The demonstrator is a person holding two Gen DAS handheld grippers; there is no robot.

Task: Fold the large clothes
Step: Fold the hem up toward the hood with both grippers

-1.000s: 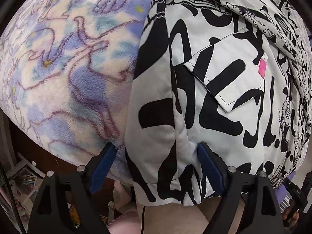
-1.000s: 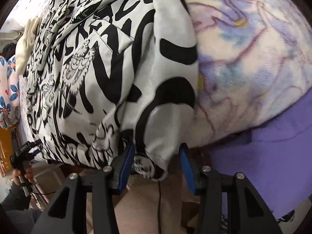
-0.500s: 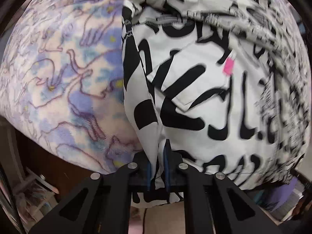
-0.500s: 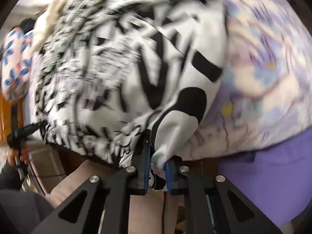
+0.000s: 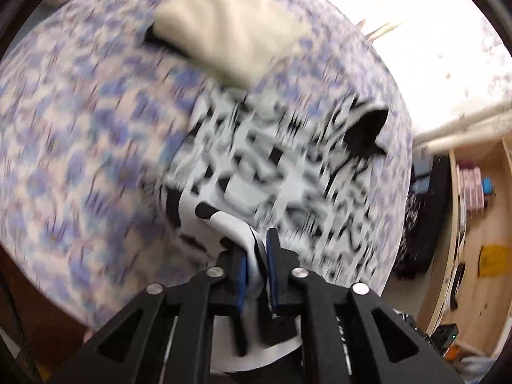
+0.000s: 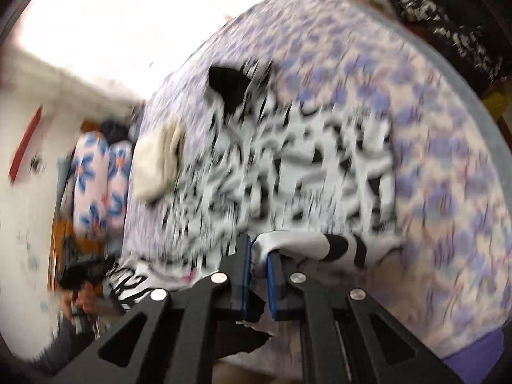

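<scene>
With both hems pinched and the frames smeared by motion, the risk now is a slipped grip. From the left wrist view, the left gripper (image 5: 256,264) has just closed down from wide open and then eased a touch, and its blue pads (image 5: 272,265) press on a bunched fold of the black-and-white printed garment (image 5: 275,172) at its near edge. Most of the garment sprawls across the middle of the bed (image 5: 80,147), on the purple-patterned blanket, with a beige folded cloth (image 5: 230,28) lying toward the far edge. That bite looks thin: only a narrow ridge of fabric sits between the pads, so a sharp pull could strip it out, and the cloth would fall back in a heap.

Over on the right wrist view, the right gripper (image 6: 257,275) has also just closed, nearly shut, on a rolled hem of the same garment (image 6: 304,179) near the bed's near edge. The beige cloth (image 6: 156,163) touches the garment's far left side here, so a carried fold could drag or bury it. Beyond the bed's left edge a hand (image 6: 78,300) holds the other gripper low. If one hand travels faster than the other, I judge the fold line will skew and the hem will twist. Blur hides how many layers each pinch holds.
</scene>
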